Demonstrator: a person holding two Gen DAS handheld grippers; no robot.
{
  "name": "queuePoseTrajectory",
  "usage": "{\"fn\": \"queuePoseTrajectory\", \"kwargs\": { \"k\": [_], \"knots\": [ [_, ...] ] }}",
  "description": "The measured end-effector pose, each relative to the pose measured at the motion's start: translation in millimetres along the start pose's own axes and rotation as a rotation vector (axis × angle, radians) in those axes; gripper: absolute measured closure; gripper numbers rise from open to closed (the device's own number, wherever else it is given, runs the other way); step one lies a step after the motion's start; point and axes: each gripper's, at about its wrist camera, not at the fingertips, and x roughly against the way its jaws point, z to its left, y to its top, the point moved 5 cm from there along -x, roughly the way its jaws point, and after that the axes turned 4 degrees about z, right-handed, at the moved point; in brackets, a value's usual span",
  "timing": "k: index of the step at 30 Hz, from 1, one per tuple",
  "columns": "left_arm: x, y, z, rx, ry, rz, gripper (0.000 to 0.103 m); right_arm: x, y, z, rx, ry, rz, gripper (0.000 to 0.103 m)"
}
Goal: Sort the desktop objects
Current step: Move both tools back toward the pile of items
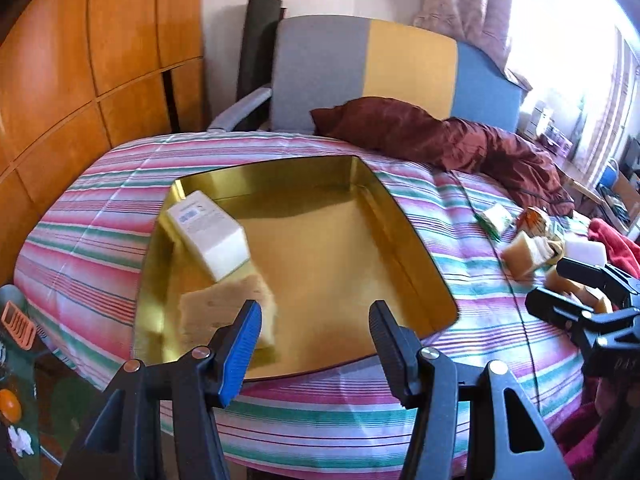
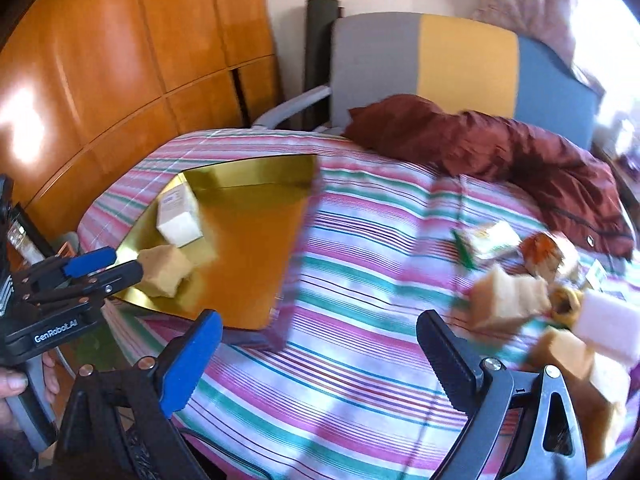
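Note:
A gold tray (image 1: pixel 408 240) lies on the striped bedspread; it also shows in the right wrist view (image 2: pixel 256 176). In it lie a white box (image 1: pixel 208 236) and a tan sponge block (image 1: pixel 228 320), seen also in the right wrist view as the white box (image 2: pixel 178 220) and the tan block (image 2: pixel 166 270). My left gripper (image 1: pixel 314 344) is open over the tray's near edge, the tan block just past its left finger. My right gripper (image 2: pixel 320 360) is open and empty above the bedspread. A pile of tan blocks (image 2: pixel 508 296), small boxes and a white block (image 2: pixel 608 328) lies to its right.
A dark red pillow (image 1: pixel 440 136) lies at the bed's head by a grey, yellow and blue headboard (image 1: pixel 408 68). Wooden wardrobe doors (image 1: pixel 80 60) stand on the left. The pile also shows at the right of the left wrist view (image 1: pixel 520 252), next to the right gripper.

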Motion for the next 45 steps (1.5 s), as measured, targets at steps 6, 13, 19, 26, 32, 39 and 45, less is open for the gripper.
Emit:
{"fn": "queuePoseTrajectory", "kwargs": {
  "k": [6, 13, 19, 26, 32, 39, 45],
  "knots": [
    [-6, 1, -19, -0.005, -0.086, 0.019, 0.046, 10, -13, -39, -0.082, -0.044, 0.021, 0.004],
    [-8, 2, -34, -0.031, -0.123, 0.031, 0.046, 28, -24, -81, -0.182, -0.083, 0.035, 0.004],
    [-13, 4, -45, -0.057, -0.129, 0.043, 0.046, 57, -28, -135, -0.287, -0.148, 0.007, 0.004],
    [-14, 9, -58, -0.086, -0.158, 0.047, 0.046, 92, -33, -196, -0.395, -0.258, -0.033, 0.004],
    [-19, 10, -74, -0.126, -0.170, 0.057, 0.046, 116, -42, -235, -0.506, -0.288, -0.059, 0.004],
    [-26, 9, -98, -0.181, -0.207, 0.084, 0.046, 115, -52, -247, -0.448, -0.318, 0.025, 0.004],
    [-34, 6, -117, -0.224, -0.225, 0.110, 0.046, 101, -51, -255, -0.450, -0.305, 0.053, 0.004]
  ]
}}
